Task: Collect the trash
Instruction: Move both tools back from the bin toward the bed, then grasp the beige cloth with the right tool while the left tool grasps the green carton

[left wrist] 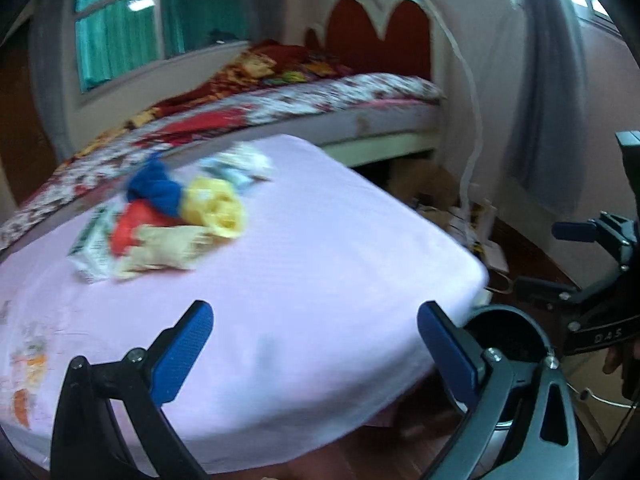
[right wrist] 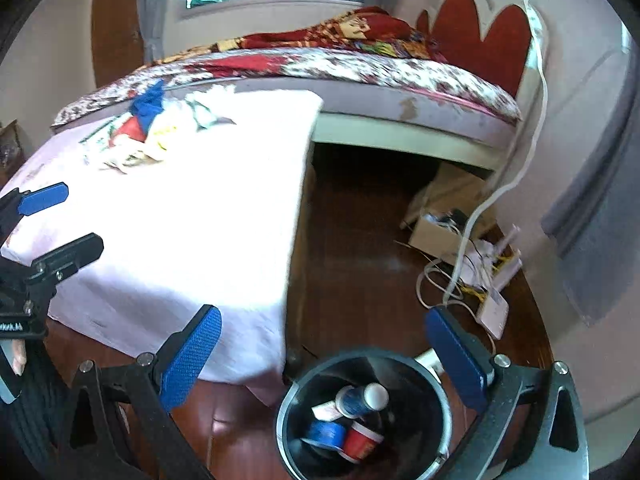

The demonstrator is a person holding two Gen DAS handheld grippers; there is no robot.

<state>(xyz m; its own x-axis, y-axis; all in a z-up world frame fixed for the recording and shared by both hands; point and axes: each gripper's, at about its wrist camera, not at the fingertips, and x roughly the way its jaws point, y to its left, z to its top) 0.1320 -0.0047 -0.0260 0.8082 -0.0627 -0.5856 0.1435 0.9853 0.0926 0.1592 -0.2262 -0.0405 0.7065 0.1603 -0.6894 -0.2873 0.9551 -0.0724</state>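
Trash (left wrist: 176,216) heaped on table (left wrist: 320,248) at ten o'clock, both tongs (left wrist: 316,344) (right wrist: 324,344) wide, empty — bin (right wrist: 364,420) at six, partly filled.

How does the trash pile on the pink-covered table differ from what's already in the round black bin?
The trash pile lies spread on the pink-covered table, mostly crumpled wrappers and paper; the round black bin on the floor holds a few items, including a small bottle and a red cup. Both include blue and red items.

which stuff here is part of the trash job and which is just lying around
Job: trash pile on the table; bin with trash already in it; left gripper and right gripper, both open, empty.

Lying about: bed, box, cables.
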